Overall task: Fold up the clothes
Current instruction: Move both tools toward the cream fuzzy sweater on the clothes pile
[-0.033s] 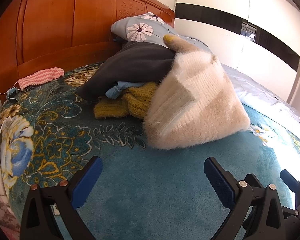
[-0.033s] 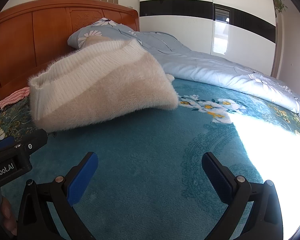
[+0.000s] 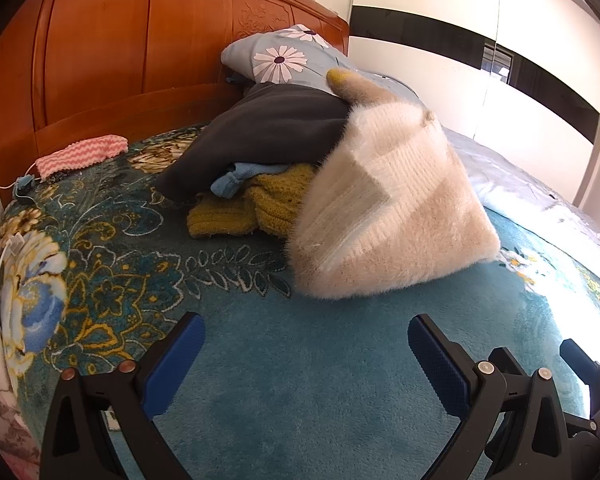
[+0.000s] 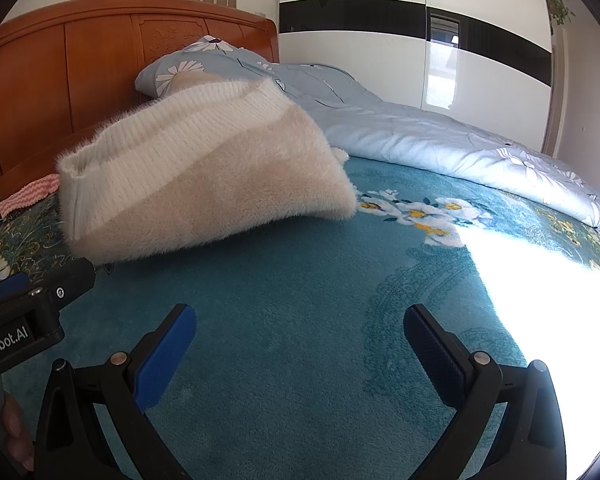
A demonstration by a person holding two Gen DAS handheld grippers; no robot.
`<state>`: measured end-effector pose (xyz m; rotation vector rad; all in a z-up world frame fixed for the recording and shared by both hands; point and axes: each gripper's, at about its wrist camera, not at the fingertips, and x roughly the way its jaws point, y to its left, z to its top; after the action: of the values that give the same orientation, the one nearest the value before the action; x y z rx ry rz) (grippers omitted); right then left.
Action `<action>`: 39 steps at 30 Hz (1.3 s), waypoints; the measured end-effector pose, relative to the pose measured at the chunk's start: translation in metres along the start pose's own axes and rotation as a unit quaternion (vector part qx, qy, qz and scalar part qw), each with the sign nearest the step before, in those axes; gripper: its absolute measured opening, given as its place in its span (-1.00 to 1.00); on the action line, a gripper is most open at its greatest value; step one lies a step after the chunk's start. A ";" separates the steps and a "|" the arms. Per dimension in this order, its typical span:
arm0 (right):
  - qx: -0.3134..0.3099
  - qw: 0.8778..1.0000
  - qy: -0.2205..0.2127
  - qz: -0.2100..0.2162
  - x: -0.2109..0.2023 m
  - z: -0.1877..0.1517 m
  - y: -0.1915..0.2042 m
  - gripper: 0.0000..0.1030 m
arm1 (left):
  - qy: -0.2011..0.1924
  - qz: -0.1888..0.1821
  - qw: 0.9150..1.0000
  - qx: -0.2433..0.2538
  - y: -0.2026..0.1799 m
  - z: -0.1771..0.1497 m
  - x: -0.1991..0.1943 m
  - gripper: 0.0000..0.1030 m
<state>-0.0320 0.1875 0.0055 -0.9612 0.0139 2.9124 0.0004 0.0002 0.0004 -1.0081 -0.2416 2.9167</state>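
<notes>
A folded fluffy cream sweater (image 3: pixel 388 216) leans on a pile of clothes on the teal bed blanket (image 3: pixel 300 380); it also shows in the right wrist view (image 4: pixel 204 176). The pile holds a dark grey garment (image 3: pixel 276 128), a mustard knit (image 3: pixel 252 208) and a light blue piece (image 3: pixel 236 180). My left gripper (image 3: pixel 306 348) is open and empty, low over the blanket in front of the sweater. My right gripper (image 4: pixel 300 340) is open and empty, to the right of the left gripper, whose body (image 4: pixel 28 312) shows at the left edge.
A wooden headboard (image 3: pixel 140 40) stands behind. A flowered blue pillow (image 3: pixel 284 56) and a pale blue quilt (image 4: pixel 440 140) lie at the back and right. A pink zigzag cloth (image 3: pixel 80 156) and a white cable (image 3: pixel 4 256) lie at the left.
</notes>
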 end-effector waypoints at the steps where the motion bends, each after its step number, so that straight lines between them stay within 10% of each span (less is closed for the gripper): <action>1: 0.000 1.000 -0.001 0.000 0.000 0.000 0.000 1.00 | -0.001 -0.001 1.000 0.001 0.000 0.000 0.000 1.00; 39: -0.019 0.999 -0.015 0.027 -0.061 0.040 -0.016 1.00 | -0.036 0.034 0.999 -0.017 -0.018 0.024 -0.036 1.00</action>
<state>-0.0054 0.2009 0.0746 -0.9366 -0.0183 2.9866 0.0142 0.0114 0.0437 -0.9347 -0.2675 3.0232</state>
